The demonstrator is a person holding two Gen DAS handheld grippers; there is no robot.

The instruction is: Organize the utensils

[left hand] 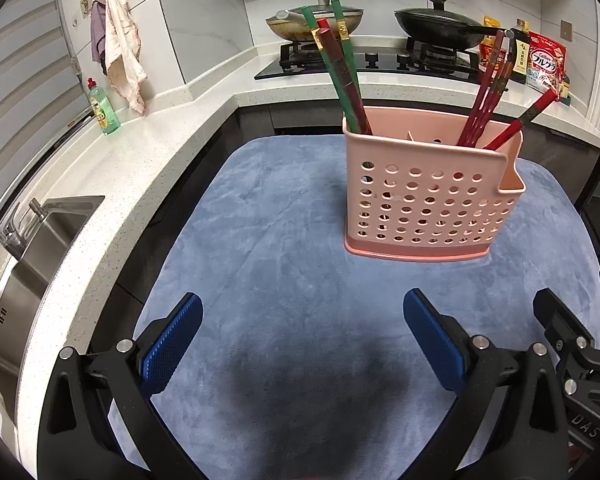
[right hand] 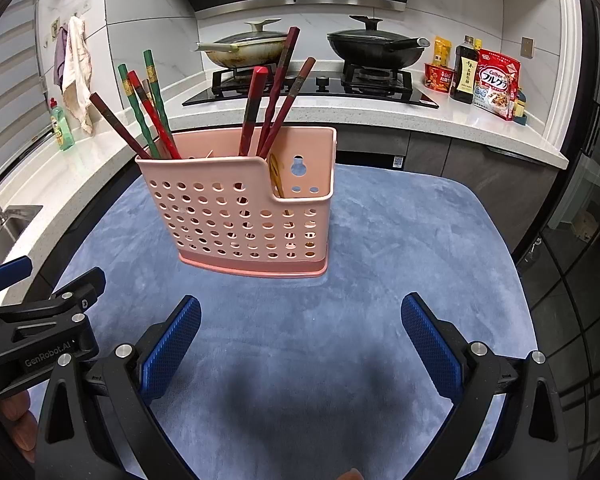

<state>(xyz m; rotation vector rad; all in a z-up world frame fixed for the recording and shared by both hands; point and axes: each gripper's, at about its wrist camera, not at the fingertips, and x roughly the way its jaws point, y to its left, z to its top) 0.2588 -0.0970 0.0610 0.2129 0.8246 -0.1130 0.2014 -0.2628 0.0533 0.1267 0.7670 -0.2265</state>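
Observation:
A pink perforated utensil holder (left hand: 428, 200) (right hand: 244, 216) stands upright on a blue mat (left hand: 292, 248) (right hand: 400, 248). Green and red chopsticks (left hand: 342, 68) (right hand: 150, 108) lean out of its left compartment. Several dark red chopsticks (left hand: 486, 98) (right hand: 276, 92) stand in the right part. My left gripper (left hand: 302, 332) hovers open over the mat, in front and to the left of the holder, with nothing between its blue pads. My right gripper (right hand: 300, 332) is open too, empty, in front of the holder. Each view shows part of the other gripper at its edge.
A white counter (left hand: 140, 168) wraps round the mat, with a steel sink (left hand: 32, 256) at the left and a green soap bottle (left hand: 104, 108). Behind stands a hob with two lidded pans (right hand: 240, 50) (right hand: 374, 46). Food packets and a bottle (right hand: 466, 72) sit at the back right.

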